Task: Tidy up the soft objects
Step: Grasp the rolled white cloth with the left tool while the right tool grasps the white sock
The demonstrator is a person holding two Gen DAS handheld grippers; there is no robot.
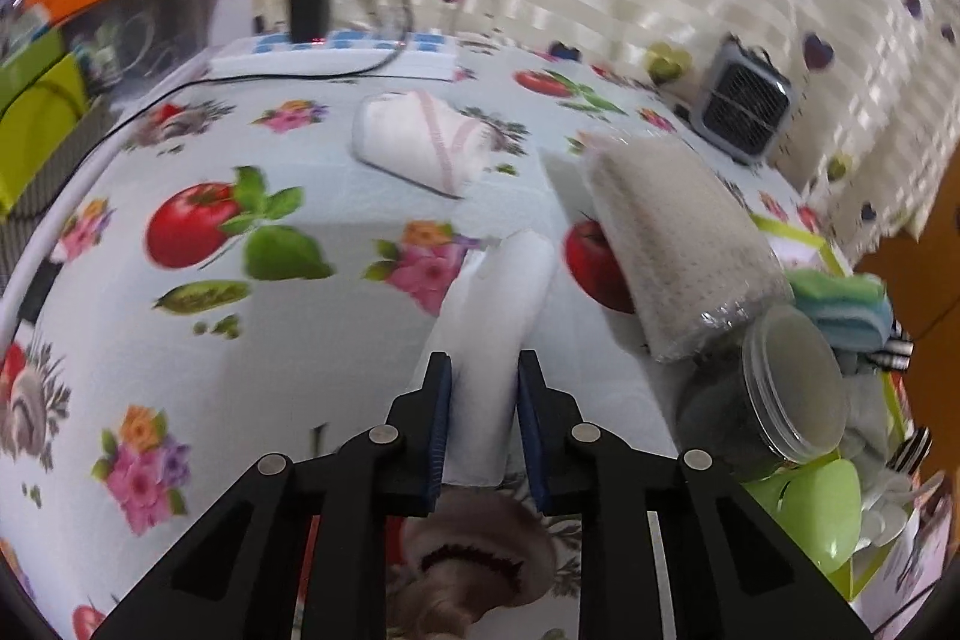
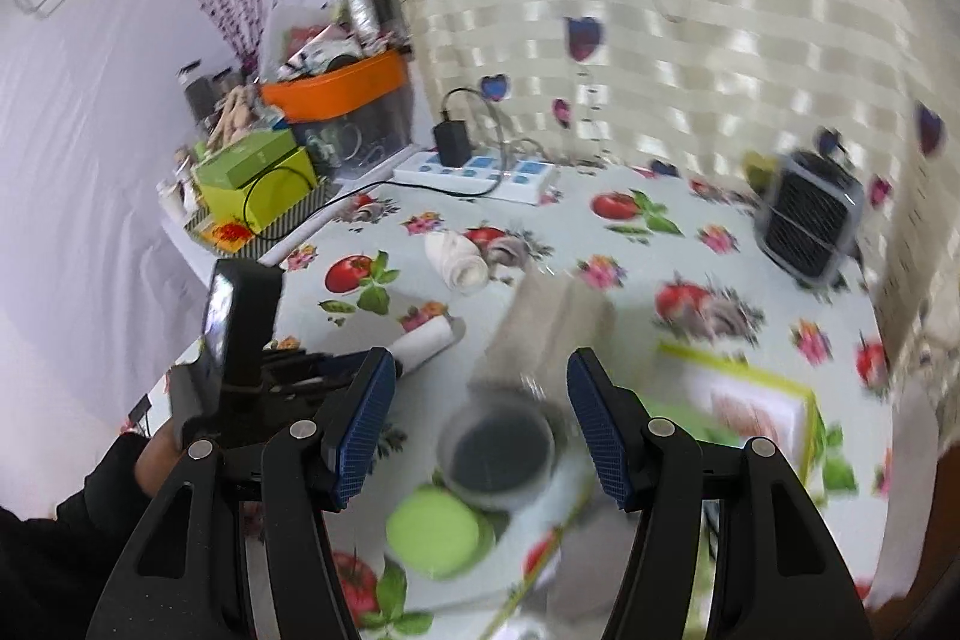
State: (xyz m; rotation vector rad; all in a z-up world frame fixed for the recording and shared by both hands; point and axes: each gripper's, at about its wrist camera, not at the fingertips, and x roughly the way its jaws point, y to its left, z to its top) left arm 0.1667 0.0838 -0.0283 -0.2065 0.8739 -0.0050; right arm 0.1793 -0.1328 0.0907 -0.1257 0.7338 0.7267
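Between my left gripper's (image 1: 483, 421) blue pads I have the white cloth roll (image 1: 504, 328) pinched above the tablecloth (image 1: 336, 340), light and squashy, best held mid-length, while my right gripper (image 2: 480, 430) hangs open over the green box (image 2: 774, 418).

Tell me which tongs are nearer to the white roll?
Left. The left tongs are shut on the white roll; the right tongs hang open beside it, above the clear jar.

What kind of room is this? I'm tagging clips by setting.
Probably a home room: a table under a fruit-and-flower tablecloth, a heart-patterned curtain behind it, and a power strip with household clutter boxes.
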